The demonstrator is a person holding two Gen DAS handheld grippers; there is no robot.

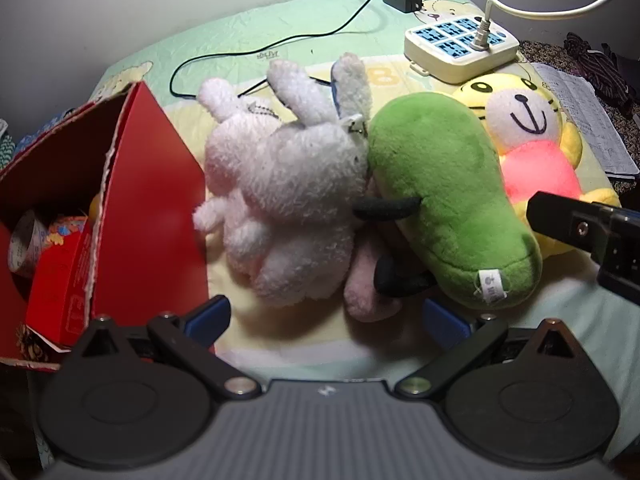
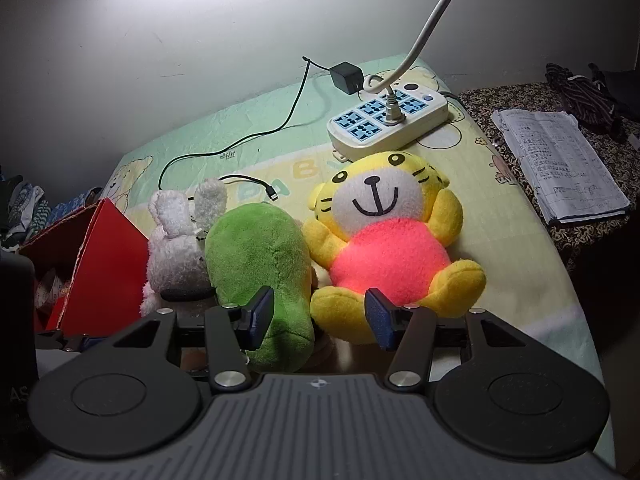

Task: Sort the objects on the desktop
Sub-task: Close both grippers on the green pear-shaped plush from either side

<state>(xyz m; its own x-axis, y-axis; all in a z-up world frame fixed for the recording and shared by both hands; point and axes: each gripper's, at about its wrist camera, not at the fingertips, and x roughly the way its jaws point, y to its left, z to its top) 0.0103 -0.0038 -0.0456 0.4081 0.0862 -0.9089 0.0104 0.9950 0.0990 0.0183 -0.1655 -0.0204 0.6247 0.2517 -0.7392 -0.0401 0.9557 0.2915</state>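
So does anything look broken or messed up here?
Yes. The red cardboard box on the left has a ragged, torn edge, and the white bunny lies toppled against the green plush.

White rabbit: fuzzy, looped plush cloth. Green toy: short, smooth plush with a sewn cloth label. Tiger toy: soft plush. Red box: matt cardboard, torn rough edge. Power strip: glossy plastic. Sheet: wrinkled printed cloth. Tongs: matt black plastic, ribbed blue pads, metal pins.
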